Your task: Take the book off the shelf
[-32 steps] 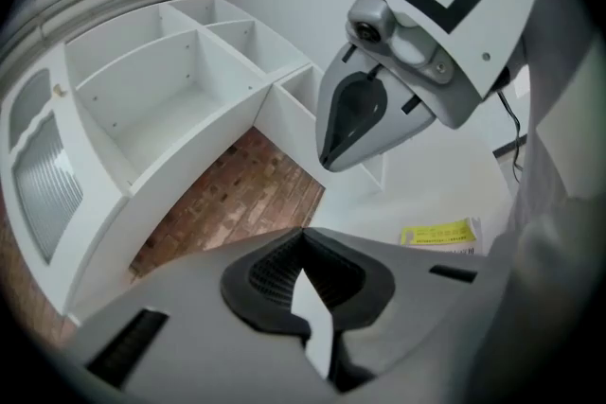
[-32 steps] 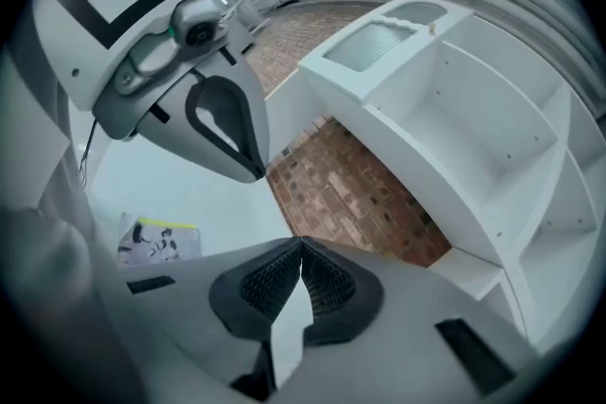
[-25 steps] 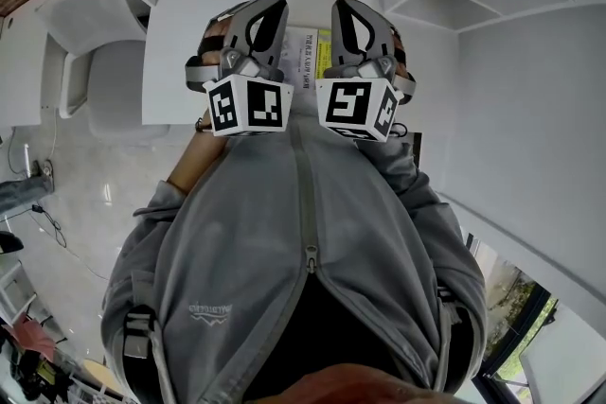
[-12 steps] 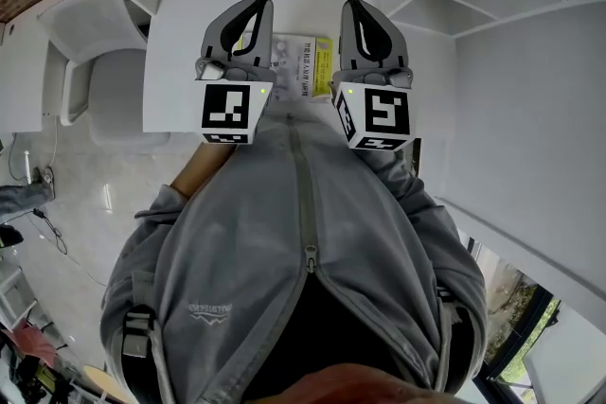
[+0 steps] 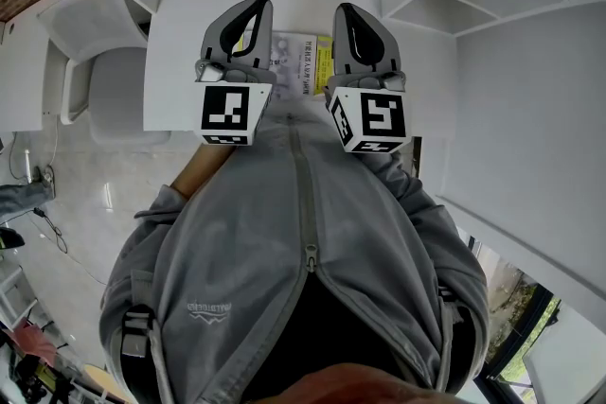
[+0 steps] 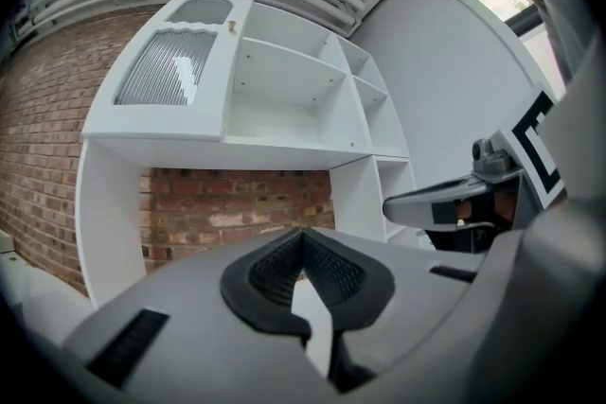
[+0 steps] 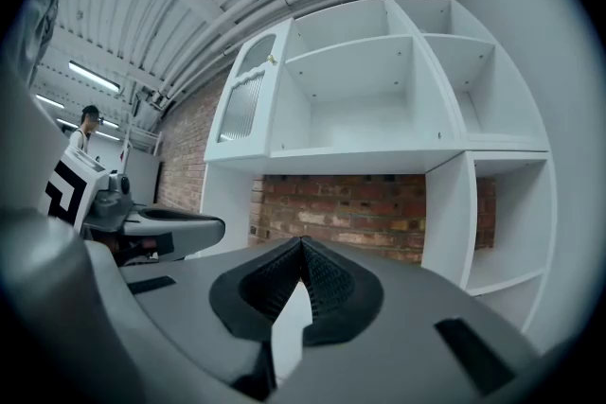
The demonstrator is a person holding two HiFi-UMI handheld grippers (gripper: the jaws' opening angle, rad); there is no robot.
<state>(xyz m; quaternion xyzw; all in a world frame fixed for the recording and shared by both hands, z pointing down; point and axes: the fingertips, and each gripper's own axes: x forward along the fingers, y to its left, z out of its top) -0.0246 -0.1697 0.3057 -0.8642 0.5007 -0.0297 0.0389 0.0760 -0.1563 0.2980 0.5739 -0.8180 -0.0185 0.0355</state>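
Wht/yel book point(image 5: 301, 63) flat on desk point(image 5: 180, 61)

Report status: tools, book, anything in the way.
Left tool shut, empty. Right tool shut, empty. Book flat on white desk, between both tools, not held. Nothing blocking it.

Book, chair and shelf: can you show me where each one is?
book point(image 5: 301, 63): head view, on its white part beside the yellow strip.
chair point(image 5: 118, 95): head view, on its seat.
shelf point(image 7: 365, 118): right gripper view, on the back wall of an open compartment.
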